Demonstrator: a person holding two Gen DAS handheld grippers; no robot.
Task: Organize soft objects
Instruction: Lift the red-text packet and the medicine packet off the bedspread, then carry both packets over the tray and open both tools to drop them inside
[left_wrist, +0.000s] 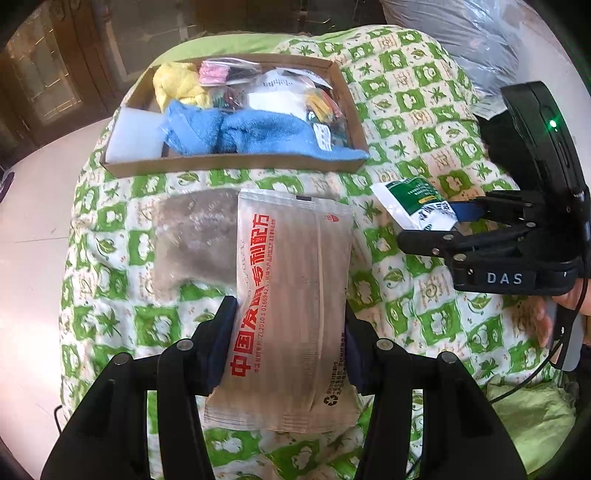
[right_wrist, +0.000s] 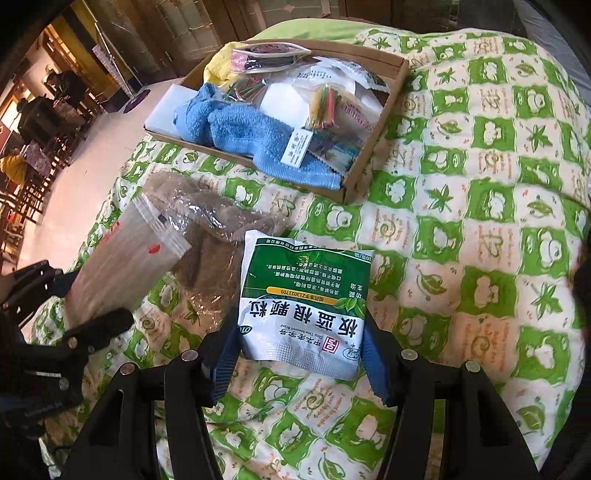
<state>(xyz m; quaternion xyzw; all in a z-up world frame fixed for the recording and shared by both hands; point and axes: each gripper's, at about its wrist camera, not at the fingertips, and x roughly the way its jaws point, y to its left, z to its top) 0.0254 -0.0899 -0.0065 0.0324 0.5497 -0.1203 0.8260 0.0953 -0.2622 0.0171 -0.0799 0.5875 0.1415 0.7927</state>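
My left gripper (left_wrist: 290, 332) is shut on a translucent beige packet (left_wrist: 291, 295) with red Chinese print, held above the quilt; the packet also shows in the right wrist view (right_wrist: 122, 266). My right gripper (right_wrist: 299, 343) is shut on a green-and-white sachet (right_wrist: 306, 302), which also shows in the left wrist view (left_wrist: 417, 203). A cardboard tray (left_wrist: 229, 164) ahead holds a blue towel (left_wrist: 258, 133), a yellow cloth (left_wrist: 177, 85), white foam and several small bags. A clear bag of brown stuff (left_wrist: 192, 240) lies on the quilt under the beige packet.
Everything rests on a green-and-white patterned quilt (right_wrist: 480, 221). A pale tiled floor (left_wrist: 33, 221) lies left of the bed. A plastic-wrapped bundle (left_wrist: 461, 33) sits at the far right. Chairs and furniture (right_wrist: 33, 122) stand far left.
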